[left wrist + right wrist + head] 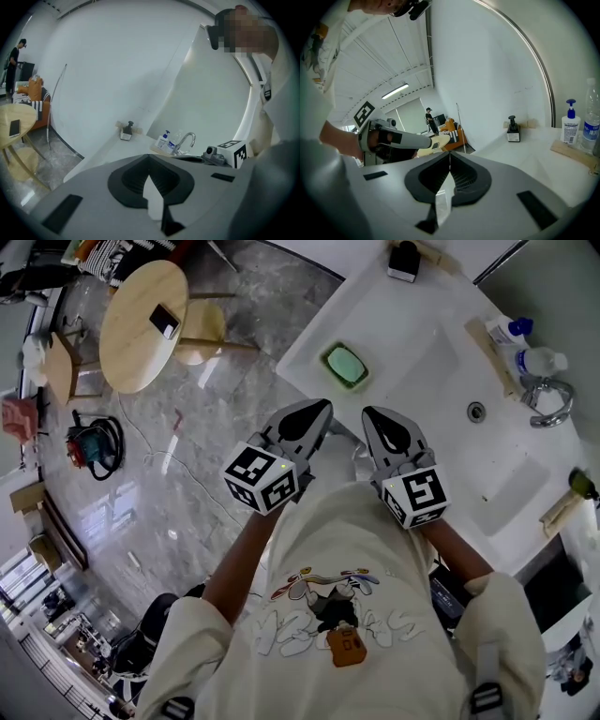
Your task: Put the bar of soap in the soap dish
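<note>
A pale green bar of soap [345, 363] lies in a darker green soap dish [329, 373] on the white counter's left part, beyond both grippers. My left gripper [322, 411] and right gripper [369, 415] hang side by side close to my chest, short of the counter's near edge. Both are shut with nothing between the jaws. In the left gripper view the left gripper [149, 157] points over the counter toward the faucet [185, 140]. The right gripper [450, 154] looks along the white wall, and neither gripper view shows the dish or the soap.
The white counter [403, 324] holds a sink basin with a drain [476, 412], a chrome faucet [548, 401], bottles [536, 360] on a wooden tray and a black dispenser [403, 261]. A round wooden table [141, 324] with a phone and a stool [202, 332] stand on the marble floor to the left.
</note>
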`<state>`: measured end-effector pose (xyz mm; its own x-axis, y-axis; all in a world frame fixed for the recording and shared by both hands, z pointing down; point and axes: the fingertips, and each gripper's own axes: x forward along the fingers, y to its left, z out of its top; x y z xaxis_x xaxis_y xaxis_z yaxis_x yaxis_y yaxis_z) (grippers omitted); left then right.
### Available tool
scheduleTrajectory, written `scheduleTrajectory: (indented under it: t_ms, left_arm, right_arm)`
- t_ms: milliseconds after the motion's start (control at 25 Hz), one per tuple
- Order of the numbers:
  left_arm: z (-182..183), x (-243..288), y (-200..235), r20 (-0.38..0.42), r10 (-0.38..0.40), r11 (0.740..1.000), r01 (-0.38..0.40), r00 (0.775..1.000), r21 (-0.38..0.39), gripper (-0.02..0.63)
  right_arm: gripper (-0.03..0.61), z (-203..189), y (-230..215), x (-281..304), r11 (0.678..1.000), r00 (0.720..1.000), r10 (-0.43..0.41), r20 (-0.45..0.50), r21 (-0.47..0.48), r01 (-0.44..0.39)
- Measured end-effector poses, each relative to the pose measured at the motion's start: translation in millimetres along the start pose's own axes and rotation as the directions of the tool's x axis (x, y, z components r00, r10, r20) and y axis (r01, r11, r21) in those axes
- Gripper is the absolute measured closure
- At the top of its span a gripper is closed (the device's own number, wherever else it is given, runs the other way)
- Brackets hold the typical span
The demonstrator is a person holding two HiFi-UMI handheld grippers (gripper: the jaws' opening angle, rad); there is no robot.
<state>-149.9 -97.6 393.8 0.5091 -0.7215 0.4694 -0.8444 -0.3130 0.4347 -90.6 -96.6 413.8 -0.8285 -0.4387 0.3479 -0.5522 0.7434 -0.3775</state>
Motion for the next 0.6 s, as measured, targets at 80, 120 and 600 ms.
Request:
scheduleTrajectory:
  t_ms: [80,120,600]
  left_arm:
    - [-2.5,-5.1,-4.0,0.014,0.007,1.0,-0.006,1.0,-0.01,0.604]
    - [-3.4,-7.6,-5.6,0.021,0.012,1.0,-0.012,1.0,-0.015,0.604]
    - [-0.3,-30.1,-22.1,0.1,0.064,0.998,-0.06,0.993,-0.036,0.604]
  right_arm:
    - [0.571,2.7,1.5,-2.5,1.0,1.0,0.003,-0.003,-0.012,-0.003]
    - [0.571,4.0,2.0,-3.7,1.0,1.0,0.002,-0.006,-0.022,-0.002]
    - [0.571,14.8,11.2,-28.0,0.998,1.0,0.0,0.009,-0.068,0.001]
